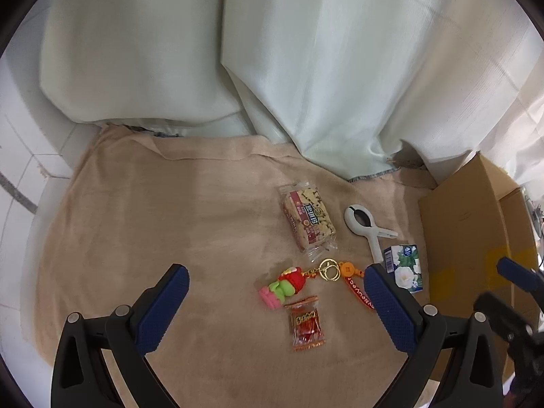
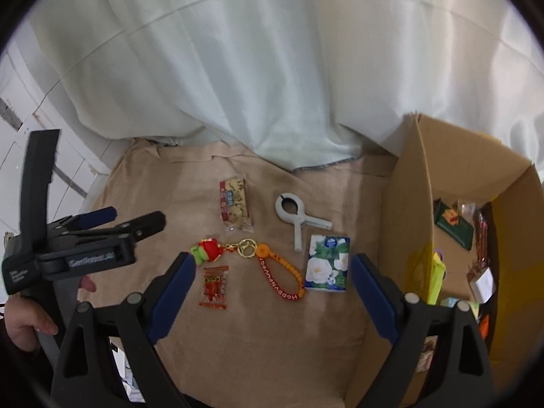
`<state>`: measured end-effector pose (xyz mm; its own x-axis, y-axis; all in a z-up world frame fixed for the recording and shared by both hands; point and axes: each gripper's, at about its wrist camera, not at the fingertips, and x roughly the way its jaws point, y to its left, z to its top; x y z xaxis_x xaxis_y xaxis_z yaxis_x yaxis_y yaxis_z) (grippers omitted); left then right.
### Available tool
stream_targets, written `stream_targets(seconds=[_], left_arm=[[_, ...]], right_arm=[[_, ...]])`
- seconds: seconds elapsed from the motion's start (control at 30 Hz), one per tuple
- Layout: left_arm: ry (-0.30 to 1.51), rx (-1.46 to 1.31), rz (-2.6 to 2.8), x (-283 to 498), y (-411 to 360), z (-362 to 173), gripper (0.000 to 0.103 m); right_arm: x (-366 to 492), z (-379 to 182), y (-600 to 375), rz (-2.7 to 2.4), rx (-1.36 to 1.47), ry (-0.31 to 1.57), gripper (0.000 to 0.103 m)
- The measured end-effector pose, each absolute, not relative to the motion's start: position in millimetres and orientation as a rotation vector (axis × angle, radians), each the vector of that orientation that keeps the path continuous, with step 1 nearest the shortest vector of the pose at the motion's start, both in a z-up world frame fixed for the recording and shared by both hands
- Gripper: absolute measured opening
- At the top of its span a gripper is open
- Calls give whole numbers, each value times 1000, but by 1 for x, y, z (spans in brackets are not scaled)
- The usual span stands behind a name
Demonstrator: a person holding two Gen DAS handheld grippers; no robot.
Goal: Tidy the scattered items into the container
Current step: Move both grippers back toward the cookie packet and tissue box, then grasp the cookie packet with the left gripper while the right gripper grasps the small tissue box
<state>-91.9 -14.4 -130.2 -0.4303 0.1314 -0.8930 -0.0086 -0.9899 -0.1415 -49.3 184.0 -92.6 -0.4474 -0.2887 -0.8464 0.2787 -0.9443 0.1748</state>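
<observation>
Scattered on a beige cloth (image 1: 170,221) lie a cracker packet (image 1: 307,219), a white clamp clip (image 1: 365,226), a floral tissue pack (image 1: 404,267), a keychain (image 1: 328,270) with a red-and-green plush (image 1: 285,284) and orange strap, and a red candy packet (image 1: 306,326). My left gripper (image 1: 274,273) hovers open over the plush and candy. My right gripper (image 2: 273,260) is open above the keychain strap (image 2: 282,278), with the tissue pack (image 2: 327,263) just inside its right finger. The open cardboard box (image 2: 408,204) stands at the right.
Several items lie inside the box (image 1: 469,224). A pale curtain (image 2: 272,68) hangs behind the cloth and drapes onto its far edge. White tiled floor (image 1: 20,170) lies to the left. A hand (image 2: 27,323) holds the left gripper (image 2: 136,217) at the left.
</observation>
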Motion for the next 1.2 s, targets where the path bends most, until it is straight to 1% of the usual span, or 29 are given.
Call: stream_targets(seconds=[0.13, 0.27, 0.4, 0.5, 0.6, 0.67, 0.8, 0.93, 1.2], left_arm=[[-158, -1664, 2543, -110, 0, -151, 103], [-141, -1676, 2521, -127, 13, -169, 103], [-141, -1681, 2511, -144, 23, -185, 103], [-156, -1677, 2511, -152, 25, -191, 103], [-168, -1690, 2497, -159, 24, -198, 103], [-145, -1700, 2495, -165, 26, -204, 103], [-129, -1746, 2477, -174, 26, -222, 103], [-135, -1789, 2460, -181, 25, -237, 103], [-98, -1836, 2501, -189, 23, -246, 103]], right_arm=[[-52, -112, 187, -2415, 1481, -41, 94], [-50, -117, 179, -2505, 1439, 80, 94], [-47, -109, 175, -2492, 1386, 5, 94], [-46, -111, 166, -2501, 1358, 30, 94], [-56, -130, 167, -2481, 1431, -12, 94], [-62, -142, 168, -2478, 1461, -44, 94], [-75, -165, 171, -2507, 1551, -30, 93], [-83, -181, 177, -2502, 1610, -77, 92], [-94, -212, 185, -2474, 1689, -152, 89]])
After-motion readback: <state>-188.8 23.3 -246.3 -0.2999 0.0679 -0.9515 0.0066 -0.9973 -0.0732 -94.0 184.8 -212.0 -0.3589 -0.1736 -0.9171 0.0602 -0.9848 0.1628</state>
